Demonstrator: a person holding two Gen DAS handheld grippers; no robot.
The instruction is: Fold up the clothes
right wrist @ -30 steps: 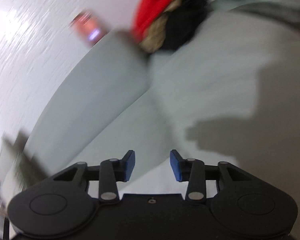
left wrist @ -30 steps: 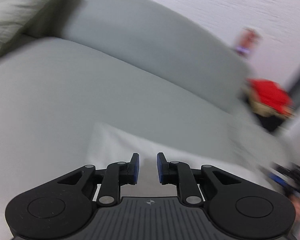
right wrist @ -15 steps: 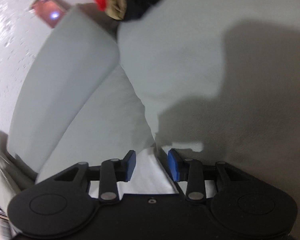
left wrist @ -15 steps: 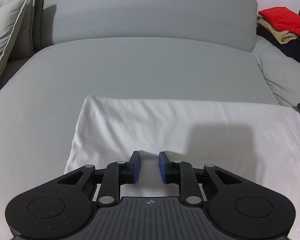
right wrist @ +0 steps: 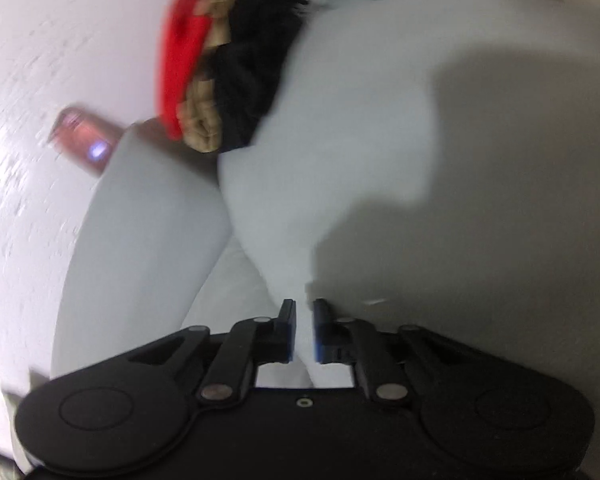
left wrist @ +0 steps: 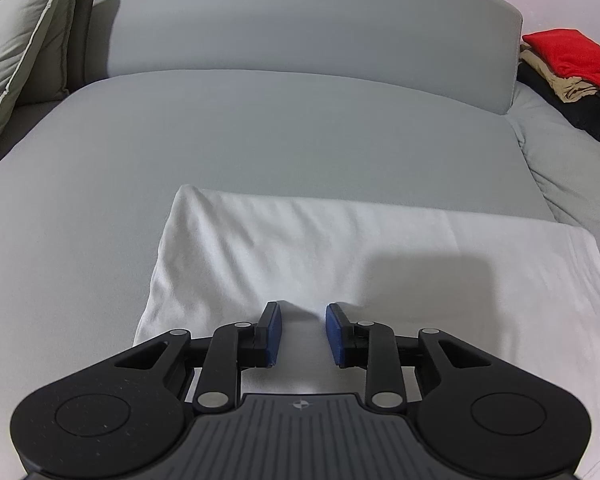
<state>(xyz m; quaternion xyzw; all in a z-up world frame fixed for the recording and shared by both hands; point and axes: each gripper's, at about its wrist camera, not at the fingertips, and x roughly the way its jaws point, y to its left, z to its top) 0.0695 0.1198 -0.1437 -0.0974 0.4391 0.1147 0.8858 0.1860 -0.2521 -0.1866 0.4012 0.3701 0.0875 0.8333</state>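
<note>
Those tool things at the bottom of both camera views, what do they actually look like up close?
Both look alike. The left tool has a black body with two round discs at its sides, black linkage bars with silver rivets, and two fingers faced with blue pads. Its centre plate is grey and ribbed, with a small cross mark. The right tool has the same black build and blue pads, with a plain dark plate. No cables or sleeves show.

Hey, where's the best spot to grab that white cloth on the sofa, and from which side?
Probably the white cloth by its near edge, coming in low from the front. It lies flat on the grey sofa, so only an edge or corner gives the fingers something to pinch. The left gripper, jaws opening, already sits over that edge.
</note>
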